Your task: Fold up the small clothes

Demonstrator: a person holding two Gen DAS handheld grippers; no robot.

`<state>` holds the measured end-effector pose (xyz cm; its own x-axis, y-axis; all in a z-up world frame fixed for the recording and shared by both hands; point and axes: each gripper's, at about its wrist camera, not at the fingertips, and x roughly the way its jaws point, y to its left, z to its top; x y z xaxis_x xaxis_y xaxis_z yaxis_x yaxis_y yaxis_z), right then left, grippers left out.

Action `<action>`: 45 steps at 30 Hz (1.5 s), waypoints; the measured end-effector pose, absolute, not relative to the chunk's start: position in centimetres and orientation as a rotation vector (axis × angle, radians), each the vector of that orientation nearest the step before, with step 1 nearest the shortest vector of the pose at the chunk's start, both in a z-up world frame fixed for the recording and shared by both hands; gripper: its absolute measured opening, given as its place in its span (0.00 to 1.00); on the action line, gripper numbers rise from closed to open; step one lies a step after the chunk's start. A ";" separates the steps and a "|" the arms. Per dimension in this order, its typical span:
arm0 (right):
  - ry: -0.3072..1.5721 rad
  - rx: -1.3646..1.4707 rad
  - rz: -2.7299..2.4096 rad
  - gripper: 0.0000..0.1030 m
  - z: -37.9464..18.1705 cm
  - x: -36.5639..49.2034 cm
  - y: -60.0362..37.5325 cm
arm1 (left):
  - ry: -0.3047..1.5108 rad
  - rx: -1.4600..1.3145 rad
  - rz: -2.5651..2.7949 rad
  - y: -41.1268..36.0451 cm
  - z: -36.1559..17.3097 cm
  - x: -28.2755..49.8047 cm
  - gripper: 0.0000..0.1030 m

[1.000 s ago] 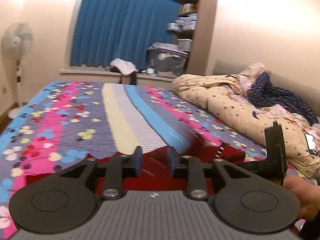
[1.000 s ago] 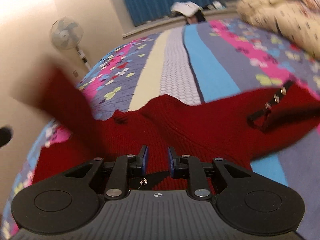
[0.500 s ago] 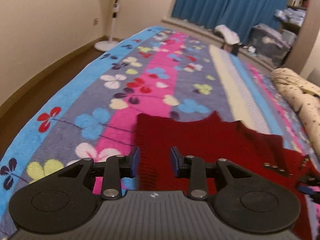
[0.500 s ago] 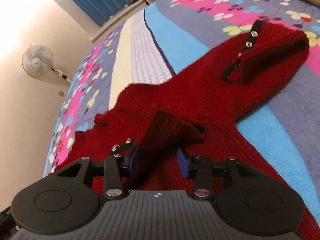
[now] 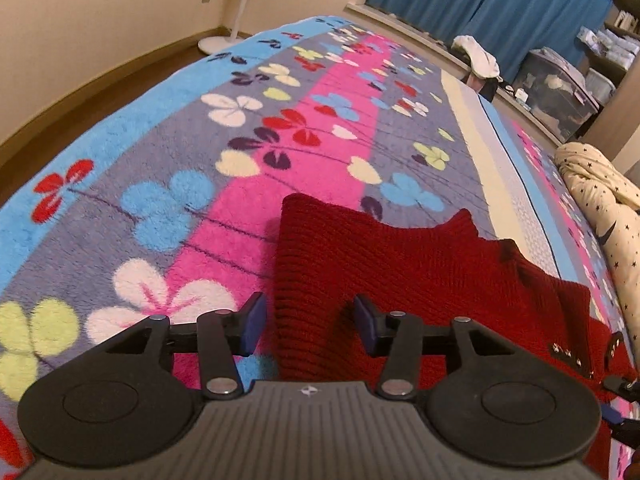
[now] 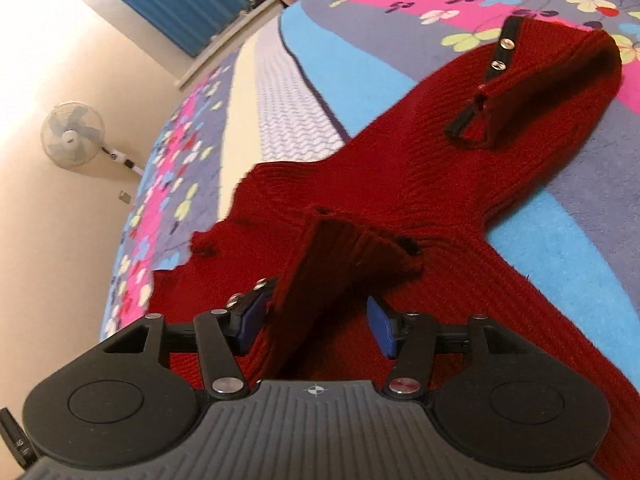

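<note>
A small dark red knit garment (image 5: pixel 400 264) lies spread on the flowered blanket (image 5: pixel 240 152). It has a black strap with metal studs (image 6: pixel 500 56) near its hooded end (image 6: pixel 552 80). My left gripper (image 5: pixel 306 326) is open, its jaws astride the garment's left edge. My right gripper (image 6: pixel 316 322) is open, with a raised ribbed flap of the garment (image 6: pixel 336 264) standing between its jaws.
A cream star-print duvet (image 5: pixel 600 208) lies along the bed's right side. A standing fan (image 6: pixel 72 134) is by the wall. A clear storage box (image 5: pixel 556 88) and white cloth (image 5: pixel 478 54) sit on the ledge under the blue curtain (image 5: pixel 480 4).
Both grippers have opened wide and let go of the garment. The left gripper has swung down towards the garment's left edge. The garment now lies on the blanket.
</note>
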<state>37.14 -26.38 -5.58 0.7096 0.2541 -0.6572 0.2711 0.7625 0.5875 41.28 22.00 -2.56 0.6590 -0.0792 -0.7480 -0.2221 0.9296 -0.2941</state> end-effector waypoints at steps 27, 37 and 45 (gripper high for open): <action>0.606 0.664 -0.151 0.37 -0.7 37.5 -35.1 | 1.005 0.019 -0.031 14.9 -1.2 35.5 0.23; 0.599 0.951 -0.272 0.47 -3.9 36.3 -45.1 | 0.644 -0.006 -0.093 14.9 7.9 27.8 0.35; 0.674 1.043 -0.252 0.55 -6.8 38.4 -43.2 | 0.599 0.010 0.031 15.0 7.4 27.6 0.34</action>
